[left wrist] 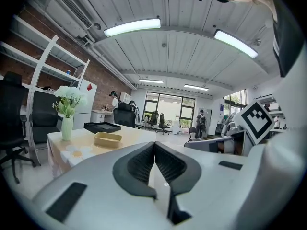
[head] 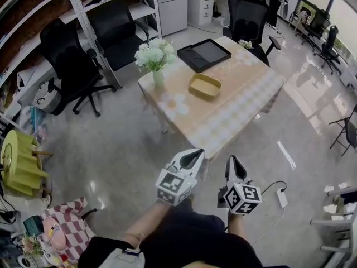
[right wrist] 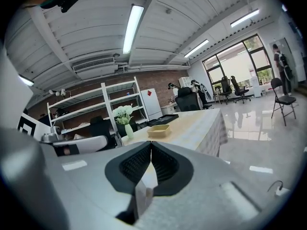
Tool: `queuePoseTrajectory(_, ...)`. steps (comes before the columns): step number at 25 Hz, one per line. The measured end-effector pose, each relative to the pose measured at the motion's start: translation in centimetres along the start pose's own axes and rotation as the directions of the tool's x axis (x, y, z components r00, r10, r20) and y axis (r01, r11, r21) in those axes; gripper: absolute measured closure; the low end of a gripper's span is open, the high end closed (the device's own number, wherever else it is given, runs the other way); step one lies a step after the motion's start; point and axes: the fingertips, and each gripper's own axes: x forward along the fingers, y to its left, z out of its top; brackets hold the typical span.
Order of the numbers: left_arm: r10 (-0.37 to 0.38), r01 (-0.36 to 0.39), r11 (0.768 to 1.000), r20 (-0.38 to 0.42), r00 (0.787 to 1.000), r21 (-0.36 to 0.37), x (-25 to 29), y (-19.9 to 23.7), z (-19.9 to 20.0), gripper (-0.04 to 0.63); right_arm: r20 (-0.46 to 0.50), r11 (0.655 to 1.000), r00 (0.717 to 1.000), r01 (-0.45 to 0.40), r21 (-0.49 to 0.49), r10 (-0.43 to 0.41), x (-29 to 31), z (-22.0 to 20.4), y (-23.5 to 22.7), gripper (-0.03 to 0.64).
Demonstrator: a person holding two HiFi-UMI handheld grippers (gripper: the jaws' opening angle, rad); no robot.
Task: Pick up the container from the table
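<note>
Left gripper and right gripper are both closed and empty, well short of the table, with the container at 12 o'clock on it, so I should step in, spread one pair early and pinch its near rim.

A yellow container sits on the table near a black tray and a flower vase, with the left gripper and right gripper over the floor short of the table's near corner.

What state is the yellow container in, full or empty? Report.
Empty: in the head view the yellow container shows only its bare floor.
</note>
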Motion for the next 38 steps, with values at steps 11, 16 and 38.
queuePoseTrajectory(11, -0.053, 0.053, 0.999, -0.008, 0.999, -0.001, 4.0, 2.0, 0.7, 0.584, 0.008, 0.999, 0.999, 0.041, -0.004, -0.041, 3.4, 1.6, -1.6, 0.611)
queuePoseTrajectory(16, -0.068, 0.068, 0.998, -0.021, 0.997, -0.012, 4.1, 2.0, 0.6, 0.584, -0.006, 0.998, 0.998, 0.057, 0.002, -0.057, 3.2, 1.3, -1.6, 0.612)
queuePoseTrajectory(38, -0.045, 0.043, 0.998, -0.033, 0.998, -0.037, 5.9, 2.3, -0.7, 0.584, -0.030, 1.000, 0.999, 0.016, 0.004, -0.016, 5.6, 1.0, -3.0, 0.612)
